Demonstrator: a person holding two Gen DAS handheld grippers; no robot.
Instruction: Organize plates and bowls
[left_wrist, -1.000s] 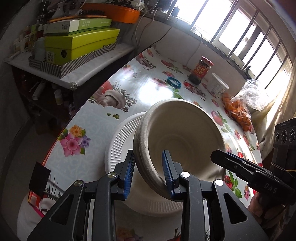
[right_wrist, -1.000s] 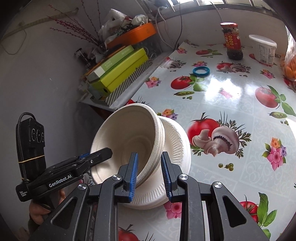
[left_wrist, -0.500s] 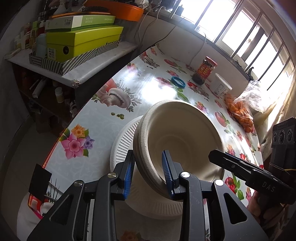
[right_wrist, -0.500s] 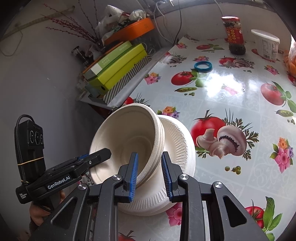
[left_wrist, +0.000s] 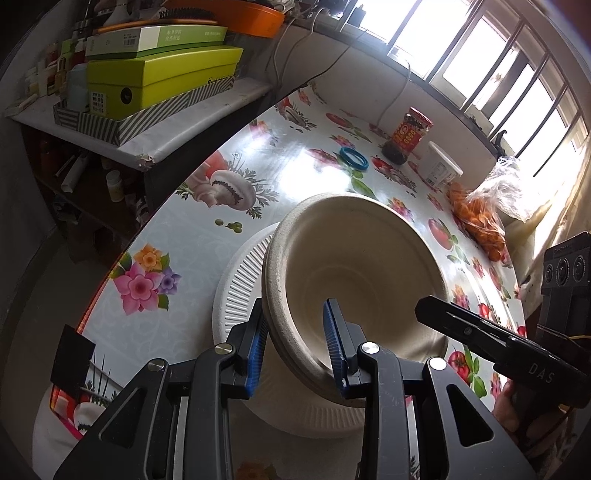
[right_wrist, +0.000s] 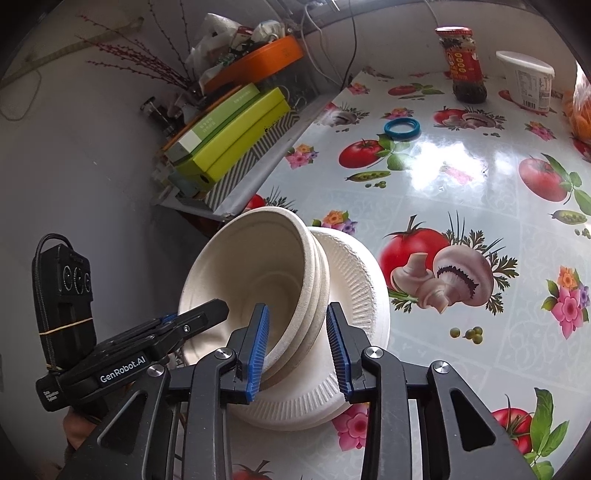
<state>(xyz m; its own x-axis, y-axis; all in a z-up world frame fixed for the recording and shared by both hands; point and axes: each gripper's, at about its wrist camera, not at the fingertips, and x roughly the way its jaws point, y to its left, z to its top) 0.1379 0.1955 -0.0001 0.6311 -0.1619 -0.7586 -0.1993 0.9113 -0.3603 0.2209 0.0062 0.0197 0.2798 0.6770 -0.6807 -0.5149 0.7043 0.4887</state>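
Nested paper bowls (left_wrist: 354, 266) sit tilted on the paper plates (right_wrist: 354, 288); left tool (left_wrist: 295, 347) clamps their rim, right tool (right_wrist: 297, 347) just opening, pads apart; levelling remains

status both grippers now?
Left gripper: shut on the bowls' rim.
Right gripper: jaws have just been opening, bowl rim between them, pads look clear of it; open.
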